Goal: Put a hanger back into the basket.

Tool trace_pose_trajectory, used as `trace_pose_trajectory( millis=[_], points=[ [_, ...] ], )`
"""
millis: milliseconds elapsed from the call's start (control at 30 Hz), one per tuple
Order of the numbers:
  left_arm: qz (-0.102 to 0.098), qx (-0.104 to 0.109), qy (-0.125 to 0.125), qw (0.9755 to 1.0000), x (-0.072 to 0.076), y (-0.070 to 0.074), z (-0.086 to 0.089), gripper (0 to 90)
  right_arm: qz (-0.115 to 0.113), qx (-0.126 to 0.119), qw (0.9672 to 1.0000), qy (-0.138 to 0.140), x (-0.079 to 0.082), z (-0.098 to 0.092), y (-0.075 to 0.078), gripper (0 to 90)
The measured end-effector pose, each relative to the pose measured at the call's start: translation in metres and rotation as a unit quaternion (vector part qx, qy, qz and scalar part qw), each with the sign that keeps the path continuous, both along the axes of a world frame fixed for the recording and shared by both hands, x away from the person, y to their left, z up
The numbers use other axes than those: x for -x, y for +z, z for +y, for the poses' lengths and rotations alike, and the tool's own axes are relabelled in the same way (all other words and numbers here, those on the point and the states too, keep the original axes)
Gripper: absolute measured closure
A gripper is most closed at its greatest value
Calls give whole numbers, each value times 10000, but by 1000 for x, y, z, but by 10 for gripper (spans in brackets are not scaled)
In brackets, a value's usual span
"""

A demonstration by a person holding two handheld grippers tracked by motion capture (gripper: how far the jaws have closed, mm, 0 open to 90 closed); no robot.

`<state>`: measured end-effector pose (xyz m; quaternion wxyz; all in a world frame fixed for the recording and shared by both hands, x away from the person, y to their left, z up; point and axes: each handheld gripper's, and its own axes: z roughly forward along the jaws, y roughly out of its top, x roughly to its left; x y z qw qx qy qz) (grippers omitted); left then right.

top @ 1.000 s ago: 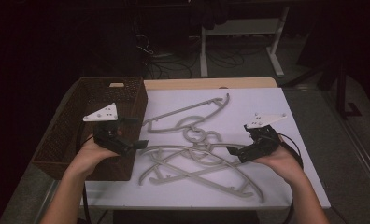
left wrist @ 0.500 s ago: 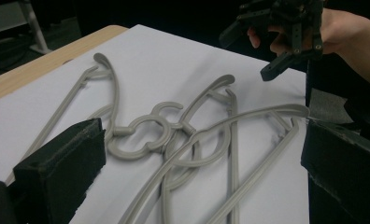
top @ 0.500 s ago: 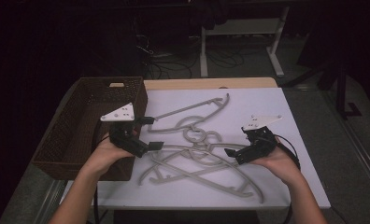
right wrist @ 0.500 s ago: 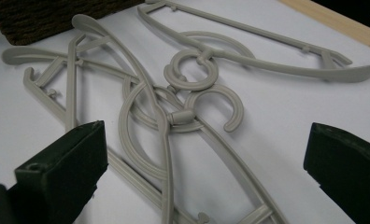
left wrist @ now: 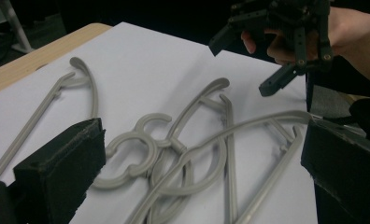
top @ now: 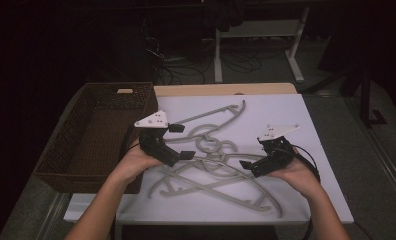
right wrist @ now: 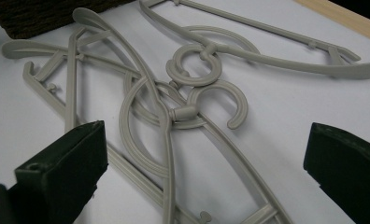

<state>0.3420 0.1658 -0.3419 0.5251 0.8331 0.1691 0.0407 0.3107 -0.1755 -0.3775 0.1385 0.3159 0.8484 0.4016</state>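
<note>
On the white table (top: 316, 125), at its centre: a tangle of grey hangers (top: 211, 165), hooks interlocked, arms fanning out toward 1, 5 and 7 o'clock. At 9 o'clock of the pile, just beside it: left gripper (top: 178, 141), jaws spread wide, empty, one tip over the nearest hanger arm, the other raised above a second arm; contact with either cannot be told from above. From the left gripper view: both black pads far apart at the frame's lower corners, the hooks (left wrist: 141, 149) lying between them on the table, nothing pinched. At 3 o'clock of the pile: right gripper (top: 253, 162), likewise agape, holding nothing, tips hovering near a curved hanger arm. From the right gripper view: pads spread to either side, ringed hooks (right wrist: 197, 70) ahead and between them, no touch visible. Also seen in the left gripper view at 1 o'clock: right gripper (left wrist: 276, 56), open, above the table. At 9 o'clock of the table, well behind the left hand (top: 136, 162): brown wicker basket (top: 111, 95), touching the table's edge.
</note>
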Motion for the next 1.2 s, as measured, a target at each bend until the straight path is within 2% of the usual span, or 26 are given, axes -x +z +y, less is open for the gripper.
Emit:
trace_pose_trajectory(
  millis=[100, 133, 267, 433, 533, 767, 1000, 1200],
  points=[
    [-26, -47, -56, 10000, -1, -4, -7, 0, 16, 8, 10000, 13, 0, 0, -3, 16],
    [-8, -3, -66, 10000, 0, -6, -10, 0, 35, 2, 10000, 12, 0, 0, -4, 19],
    [-19, -24, -172, 9998, 0, -13, -17, 0, 170, 70, 9998, 74, -2, 3, -14, 62],
    [36, -44, -192, 9998, -2, -20, -20, 0, 471, 86, 9988, 142, -6, 7, -28, 193],
    [47, -62, -201, 9998, -2, -22, -20, 0, 649, 309, 9970, 298, -6, 13, -36, 269],
    [91, -94, -189, 9997, -3, -26, -20, 0, 929, 446, 9935, 483, -5, 17, -50, 478],
    [106, -130, -207, 9996, -4, -28, -21, 0, 946, 588, 9920, 586, -6, 19, -56, 668],
    [128, -150, -204, 9996, -4, -30, -22, 0, 1011, 722, 9904, 605, -10, 21, -61, 787]
  ],
)
